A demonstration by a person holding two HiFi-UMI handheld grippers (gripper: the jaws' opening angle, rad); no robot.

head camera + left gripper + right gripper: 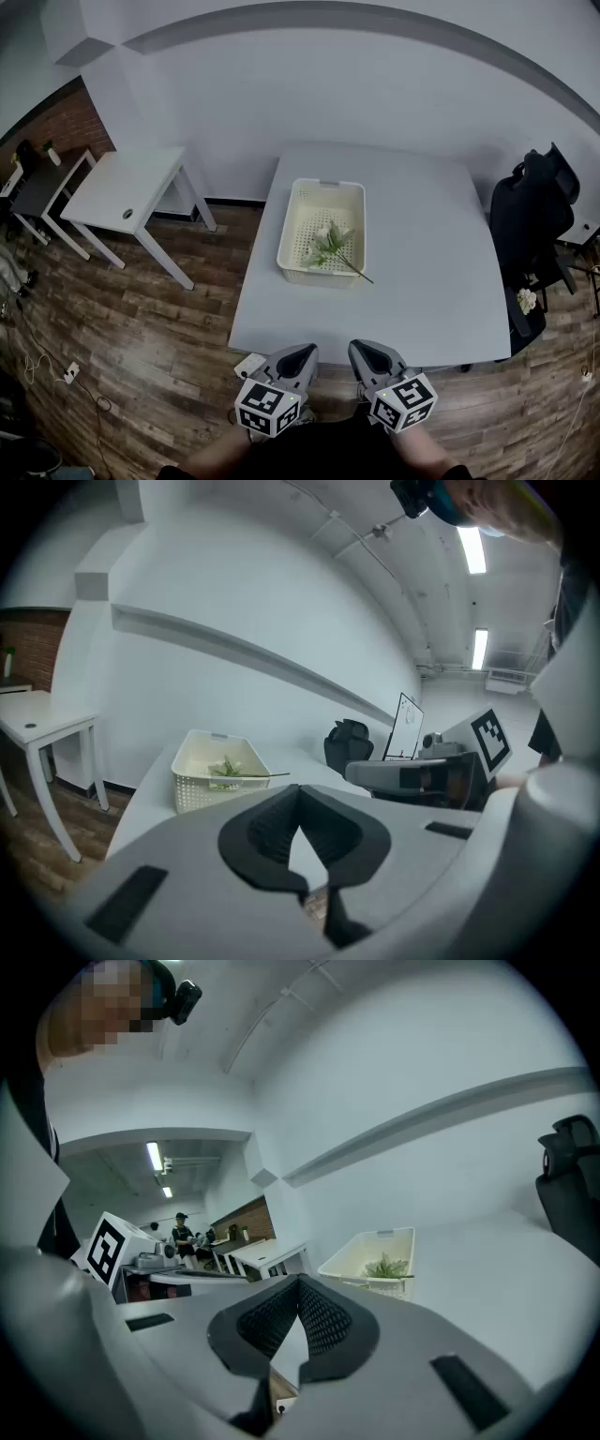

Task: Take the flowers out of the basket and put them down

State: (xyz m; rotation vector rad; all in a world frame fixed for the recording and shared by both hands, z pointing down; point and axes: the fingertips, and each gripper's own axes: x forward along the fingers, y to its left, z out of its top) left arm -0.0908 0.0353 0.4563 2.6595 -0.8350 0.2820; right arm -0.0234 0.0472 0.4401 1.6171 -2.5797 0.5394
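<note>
Both jaws pressed together, empty, I see flowers (330, 242) lying well ahead in the basket (292, 230), stem angled toward my right gripper (367, 352), nearer than the left gripper (296, 355).

worktop (441, 281): white, square | side table (122, 187): white, left of worktop | dark desk (42, 187): far left of worktop | office chair (525, 216): black, right of worktop | floor (141, 319): wood planks, beneath worktop

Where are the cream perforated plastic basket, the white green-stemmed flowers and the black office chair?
cream perforated plastic basket (328, 185), head view, far rim.
white green-stemmed flowers (329, 235), head view, blossoms.
black office chair (525, 211), head view, backrest.
</note>
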